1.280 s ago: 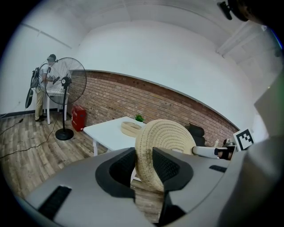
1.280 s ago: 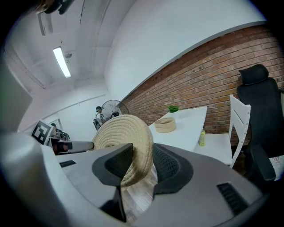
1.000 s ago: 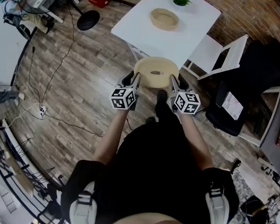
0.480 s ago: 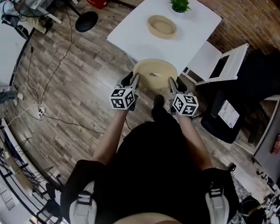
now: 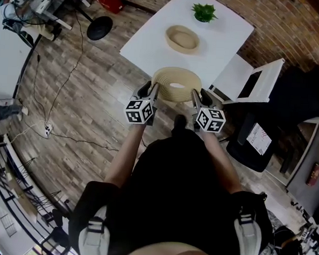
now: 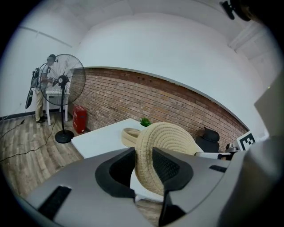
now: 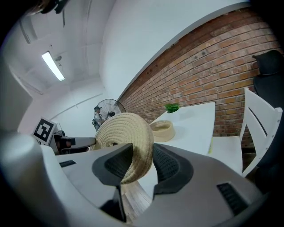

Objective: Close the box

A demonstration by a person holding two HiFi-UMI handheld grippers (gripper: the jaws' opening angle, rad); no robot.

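A round woven lid hangs tilted in the air between both grippers. My left gripper is shut on its left rim, and my right gripper is shut on its right rim. In the left gripper view the lid's rim sits pinched between the dark pads. The right gripper view shows the same grip on the lid. The open woven box stands on the white table, beyond the lid. It also shows as the box and the box.
A small green plant stands at the table's far edge. A white chair and a black chair are to the right. A standing fan, its base and floor cables lie to the left.
The table and the box have come nearer in the head view. The lid, held by both grippers, now overlaps the table's near edge. Both grips are unchanged.
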